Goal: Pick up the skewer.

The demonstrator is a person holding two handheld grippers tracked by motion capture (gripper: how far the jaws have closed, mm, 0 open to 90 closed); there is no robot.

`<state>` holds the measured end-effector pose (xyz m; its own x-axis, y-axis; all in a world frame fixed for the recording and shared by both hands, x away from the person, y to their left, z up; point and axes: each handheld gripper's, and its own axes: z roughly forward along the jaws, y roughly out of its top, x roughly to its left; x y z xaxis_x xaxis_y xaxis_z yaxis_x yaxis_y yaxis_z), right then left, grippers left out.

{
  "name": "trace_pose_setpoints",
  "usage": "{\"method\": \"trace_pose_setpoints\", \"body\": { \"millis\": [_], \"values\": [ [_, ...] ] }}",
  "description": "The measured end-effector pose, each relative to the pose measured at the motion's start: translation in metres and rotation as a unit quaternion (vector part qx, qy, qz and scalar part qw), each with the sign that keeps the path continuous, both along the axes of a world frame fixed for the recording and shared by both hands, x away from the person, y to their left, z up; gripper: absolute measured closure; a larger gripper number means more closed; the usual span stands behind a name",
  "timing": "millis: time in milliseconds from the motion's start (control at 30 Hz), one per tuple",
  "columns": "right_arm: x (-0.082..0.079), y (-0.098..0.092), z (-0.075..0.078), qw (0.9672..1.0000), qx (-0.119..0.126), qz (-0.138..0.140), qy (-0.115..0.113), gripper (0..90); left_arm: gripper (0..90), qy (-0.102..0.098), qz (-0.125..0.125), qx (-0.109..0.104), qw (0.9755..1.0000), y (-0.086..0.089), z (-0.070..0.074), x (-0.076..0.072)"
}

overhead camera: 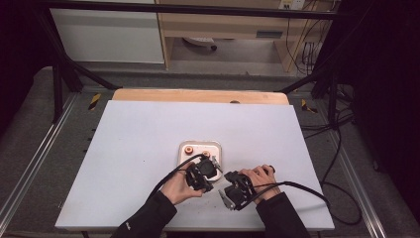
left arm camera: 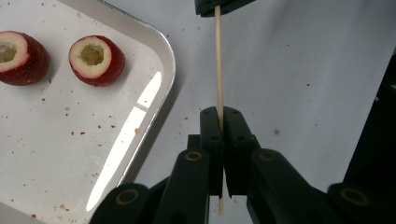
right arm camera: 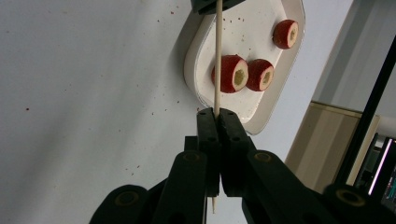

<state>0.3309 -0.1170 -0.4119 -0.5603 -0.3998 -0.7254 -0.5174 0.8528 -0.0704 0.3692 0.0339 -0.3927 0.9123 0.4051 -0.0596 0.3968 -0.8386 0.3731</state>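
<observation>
A thin wooden skewer [left arm camera: 217, 60] is gripped at both ends. My left gripper [left arm camera: 219, 112] is shut on one end, and the right gripper's jaws pinch the other end at the top of that view. In the right gripper view my right gripper [right arm camera: 216, 112] is shut on the skewer [right arm camera: 217, 56], which crosses in front of a white tray [right arm camera: 252, 28]. On the tray lie three cored red fruit pieces [right arm camera: 231, 73]; two of these fruit pieces [left arm camera: 97, 60] appear in the left gripper view. In the high view the left gripper [overhead camera: 205, 173] and right gripper [overhead camera: 233, 191] sit close together just in front of the tray [overhead camera: 218, 148].
The white table top [overhead camera: 148, 134] stretches wide to the left and behind the tray. A wooden strip [overhead camera: 198, 95] runs along its far edge. A cable [overhead camera: 307, 191] trails off to the right from the right gripper. Black frame posts stand at the back corners.
</observation>
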Motion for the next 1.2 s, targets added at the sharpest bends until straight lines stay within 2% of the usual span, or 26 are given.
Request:
{"method": "trace_pose_setpoints", "body": {
  "millis": [200,267,367,433,467,500,533,567,633,667,733,800,833,867,933,967,1000,1033,1067,1100,1133,1167,1200],
  "values": [
    [0.000,0.000,0.000,0.9999,0.005,-0.009,0.003,88.6,88.4,-0.010,0.003,0.000,0.9999,0.000,0.000,-0.002],
    [0.001,-0.001,0.001,0.9996,0.018,-0.018,0.011,85.7,88.4,-0.017,0.004,-0.004,0.9998,0.000,0.000,-0.003],
    [0.003,-0.005,0.004,0.9971,0.052,-0.043,0.034,77.8,88.4,-0.025,0.004,-0.005,0.9997,0.003,-0.002,-0.004],
    [0.004,-0.011,0.006,0.9929,0.084,-0.067,0.051,72.9,88.4,-0.032,0.009,-0.005,0.9994,0.005,-0.003,-0.005],
    [0.006,-0.014,0.008,0.9898,0.103,-0.079,0.059,69.7,88.4,-0.033,0.014,-0.008,0.9993,0.007,-0.004,-0.006],
    [0.007,-0.018,0.009,0.9858,0.121,-0.093,0.070,68.2,88.4,-0.037,0.017,-0.009,0.9991,0.010,-0.005,-0.006],
    [0.007,-0.022,0.009,0.9804,0.141,-0.109,0.084,64.8,88.4,-0.037,0.017,-0.009,0.9991,0.010,-0.005,-0.006],
    [0.009,-0.027,0.010,0.9769,0.153,-0.121,0.087,61.5,88.4,-0.040,0.020,-0.011,0.9989,0.014,-0.006,-0.007],
    [0.012,-0.036,0.012,0.9627,0.195,-0.151,0.110,55.1,88.4,-0.043,0.023,-0.017,0.9987,0.017,-0.006,-0.008],
    [0.013,-0.040,0.013,0.9540,0.217,-0.169,0.119,52.2,88.4,-0.043,0.023,-0.019,0.9986,0.019,-0.005,-0.009],
    [0.016,-0.049,0.013,0.9352,0.255,-0.202,0.141,46.8,88.4,-0.045,0.025,-0.022,0.9984,0.020,-0.005,-0.010],
    [0.019,-0.058,0.013,0.9140,0.288,-0.233,0.166,43.0,88.4,-0.050,0.029,-0.028,0.9979,0.023,-0.005,-0.012],
    [0.020,-0.062,0.013,0.9047,0.300,-0.246,0.175,40.8,88.4,-0.050,0.031,-0.031,0.9978,0.024,-0.006,-0.012],
    [0.020,-0.062,0.013,0.9047,0.300,-0.246,0.175,40.8,88.4,-0.053,0.032,-0.034,0.9975,0.025,-0.006,-0.013],
    [0.021,-0.068,0.011,0.8847,0.323,-0.273,0.196,36.5,88.3,-0.058,0.036,-0.041,0.9968,0.027,-0.005,-0.014],
    [0.022,-0.071,0.009,0.8765,0.332,-0.282,0.205,35.3,88.4,-0.059,0.039,-0.045,0.9964,0.028,-0.005,-0.014],
    [0.023,-0.077,0.006,0.8593,0.348,-0.303,0.220,31.3,88.3,-0.061,0.042,-0.052,0.9959,0.029,-0.005,-0.015],
    [0.023,-0.077,0.006,0.8593,0.348,-0.303,0.220,31.3,88.3,-0.063,0.047,-0.059,0.9952,0.030,-0.006,-0.015],
    [0.025,-0.082,0.003,0.8367,0.369,-0.329,0.236,26.8,88.3,-0.064,0.052,-0.064,0.9945,0.030,-0.006,-0.015],
    [0.026,-0.085,0.001,0.8245,0.379,-0.341,0.245,25.4,88.3,-0.066,0.055,-0.069,0.9939,0.031,-0.005,-0.015],
    [0.026,-0.085,0.001,0.8245,0.379,-0.341,0.245,25.4,88.3,-0.069,0.061,-0.078,0.9928,0.032,-0.005,-0.015],
    [0.028,-0.090,-0.002,0.7990,0.401,-0.360,0.266,19.8,88.3,-0.070,0.068,-0.087,0.9915,0.034,-0.005,-0.015],
    [0.029,-0.093,-0.003,0.7889,0.408,-0.367,0.276,17.3,88.3,-0.072,0.076,-0.095,0.9900,0.036,-0.005,-0.016]
  ]
}}
